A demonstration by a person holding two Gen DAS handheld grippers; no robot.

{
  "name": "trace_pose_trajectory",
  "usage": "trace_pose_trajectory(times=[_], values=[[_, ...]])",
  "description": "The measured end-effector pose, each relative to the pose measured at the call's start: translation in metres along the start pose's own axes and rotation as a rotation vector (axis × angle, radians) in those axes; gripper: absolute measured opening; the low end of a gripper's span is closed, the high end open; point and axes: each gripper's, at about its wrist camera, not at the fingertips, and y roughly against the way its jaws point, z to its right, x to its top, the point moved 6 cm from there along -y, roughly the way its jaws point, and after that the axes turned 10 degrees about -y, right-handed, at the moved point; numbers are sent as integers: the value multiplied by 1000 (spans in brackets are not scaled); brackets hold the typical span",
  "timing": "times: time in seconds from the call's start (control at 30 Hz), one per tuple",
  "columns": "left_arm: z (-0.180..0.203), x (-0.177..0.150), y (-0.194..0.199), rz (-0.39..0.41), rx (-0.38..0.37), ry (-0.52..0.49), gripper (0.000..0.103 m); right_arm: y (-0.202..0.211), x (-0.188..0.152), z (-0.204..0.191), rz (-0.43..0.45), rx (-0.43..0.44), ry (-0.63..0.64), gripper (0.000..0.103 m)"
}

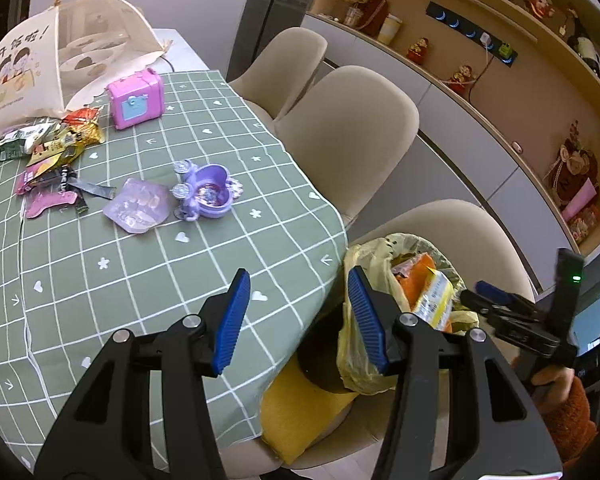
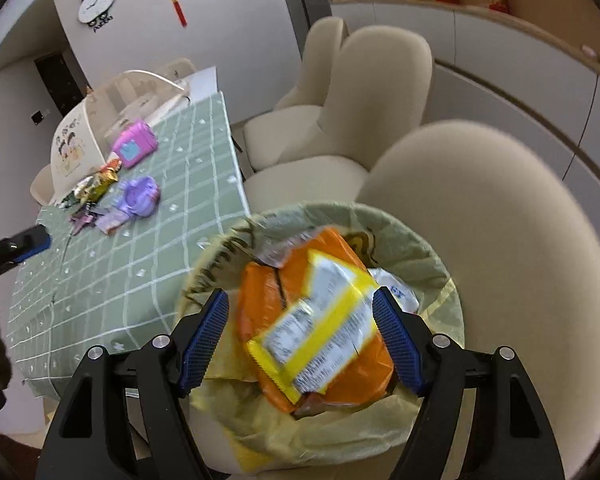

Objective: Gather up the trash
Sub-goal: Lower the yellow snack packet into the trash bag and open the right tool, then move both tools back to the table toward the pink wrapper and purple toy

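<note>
A bin lined with a yellow bag point(image 2: 428, 264) stands on the nearest beige chair; it also shows in the left wrist view point(image 1: 356, 344). An orange and yellow snack packet point(image 2: 320, 320) lies on top inside it. My right gripper point(image 2: 300, 340) is open and empty, right above the packet. My left gripper point(image 1: 300, 320) is open and empty over the table's near right edge, beside the bin. A pile of snack wrappers point(image 1: 52, 152) lies on the green checked tablecloth point(image 1: 140, 280) at the far left, also seen in the right wrist view point(image 2: 92, 192).
A purple toy dish point(image 1: 208, 192), a pale purple packet point(image 1: 140, 206) and a pink toy case point(image 1: 136, 98) sit on the table. A mesh food cover point(image 1: 60, 56) stands at the back. Beige chairs point(image 1: 340, 128) line the table's right side. Shelves run along the right wall.
</note>
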Motion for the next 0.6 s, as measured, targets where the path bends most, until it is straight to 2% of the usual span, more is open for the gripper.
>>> trace_pose_trajectory(times=[0.1, 0.2, 0.33, 0.6], values=[[-21, -1, 4, 11, 8, 27, 49, 15, 10, -18, 30, 37, 0, 71], [-46, -2, 12, 25, 24, 58, 49, 18, 19, -47, 21, 85, 18, 71], [-91, -3, 27, 50, 58, 95, 50, 12, 30, -97, 44, 106, 88, 71], [-210, 3, 65, 115, 142, 145, 53, -15, 61, -208, 136, 107, 204, 71]])
